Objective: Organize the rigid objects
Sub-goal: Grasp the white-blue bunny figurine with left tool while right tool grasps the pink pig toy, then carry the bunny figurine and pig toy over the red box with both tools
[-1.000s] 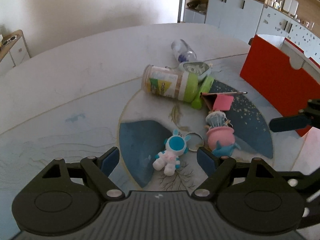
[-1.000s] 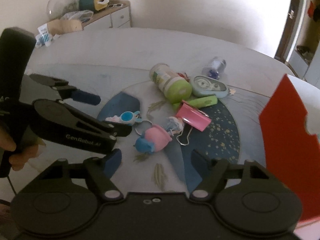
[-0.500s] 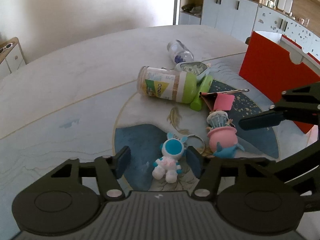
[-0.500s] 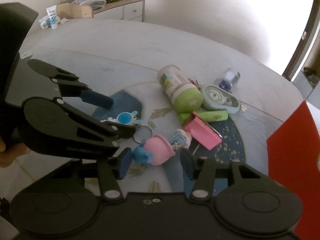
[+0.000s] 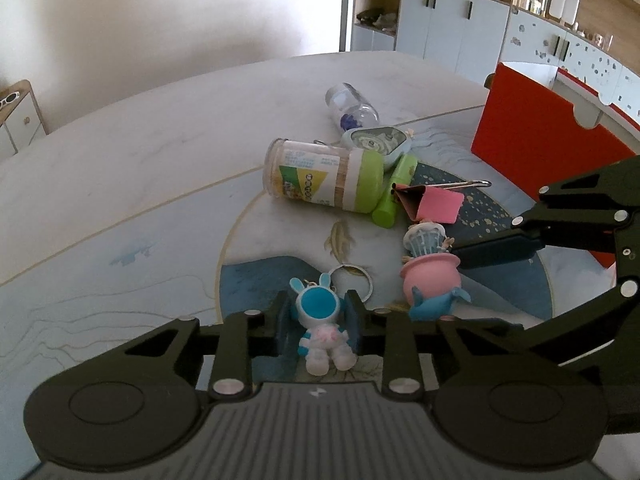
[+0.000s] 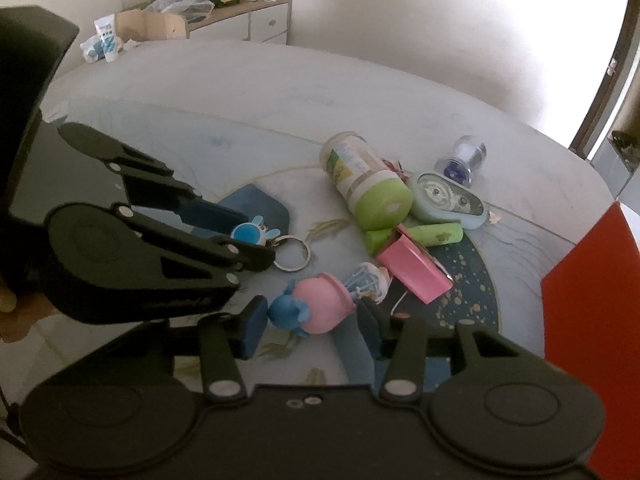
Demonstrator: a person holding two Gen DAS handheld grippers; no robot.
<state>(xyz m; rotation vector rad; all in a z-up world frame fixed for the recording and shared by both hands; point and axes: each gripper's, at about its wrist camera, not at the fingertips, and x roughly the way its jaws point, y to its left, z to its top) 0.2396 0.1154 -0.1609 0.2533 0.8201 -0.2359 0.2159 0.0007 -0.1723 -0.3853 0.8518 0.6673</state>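
A blue-and-white rabbit astronaut keychain (image 5: 320,320) lies on the patterned table (image 5: 140,160), its metal ring (image 5: 352,280) just beyond. My left gripper (image 5: 320,328) is shut on it, pads pressed to both sides of its body. From the right wrist view, only the rabbit's head (image 6: 246,234) shows between those fingers. A pink pot toy (image 6: 320,306) with a blue creature lies on its side. My right gripper (image 6: 310,326) straddles it; its jaws are closing and both pads touch the toy. The left wrist view shows that gripper (image 5: 448,286) around the same toy (image 5: 430,280).
Behind lie a toothpick jar with a green lid (image 5: 320,178), a small clear jar (image 5: 352,108), a pale blue tape dispenser (image 5: 376,142), a green tube (image 5: 394,196) and a pink binder clip (image 5: 432,204). A red box (image 5: 540,140) stands at the right.
My left jaws closed from wide open onto the rabbit keychain. My right gripper came in over the pink pot toy and its jaws narrowed around it.
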